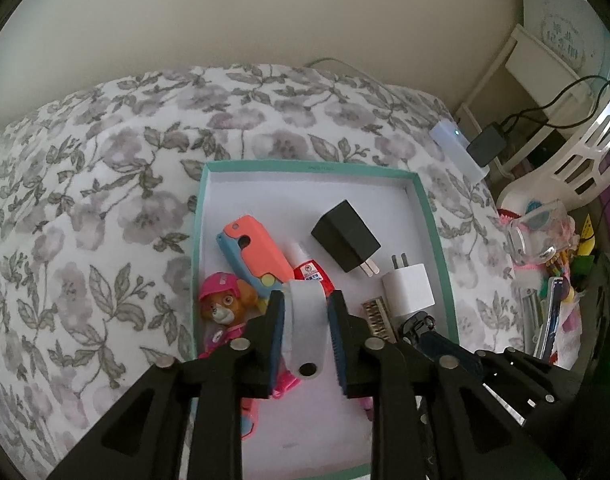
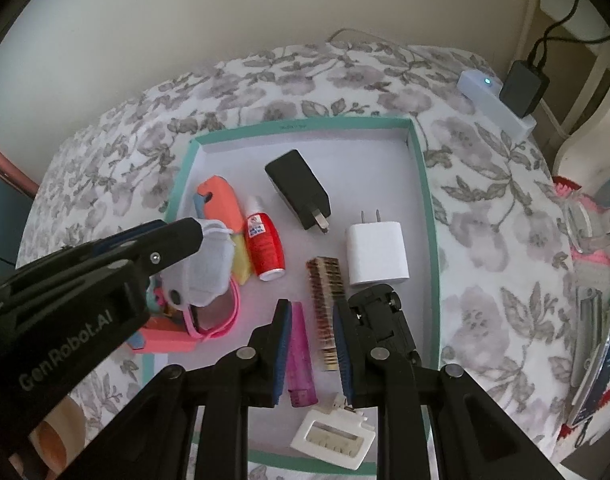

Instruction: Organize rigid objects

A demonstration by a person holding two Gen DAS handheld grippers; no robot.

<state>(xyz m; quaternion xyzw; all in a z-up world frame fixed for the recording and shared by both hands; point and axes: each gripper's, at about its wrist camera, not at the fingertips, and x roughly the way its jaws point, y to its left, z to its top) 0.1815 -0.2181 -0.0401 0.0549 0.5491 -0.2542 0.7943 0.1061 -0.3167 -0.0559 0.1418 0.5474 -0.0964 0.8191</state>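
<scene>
The left gripper (image 1: 305,320) is clamped on a gray strap thing (image 1: 303,328) over the teal box (image 1: 433,216). The right gripper (image 2: 311,344) has its fingers apart above a pink lighter (image 2: 299,356) and a brush (image 2: 325,312). Farther back lie a white plug (image 2: 377,254) and a black plug (image 2: 299,190).

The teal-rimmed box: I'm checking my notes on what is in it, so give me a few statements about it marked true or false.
1. The left hand-held gripper holds a grey-white object over the teal-rimmed box. True.
2. The black charger lies outside the box. False: it lies inside.
3. The white charger lies in the box, prongs pointing to the far rim. True.
4. The right hand-held gripper grips the red bottle. False: its jaws are open, holding nothing.
</scene>
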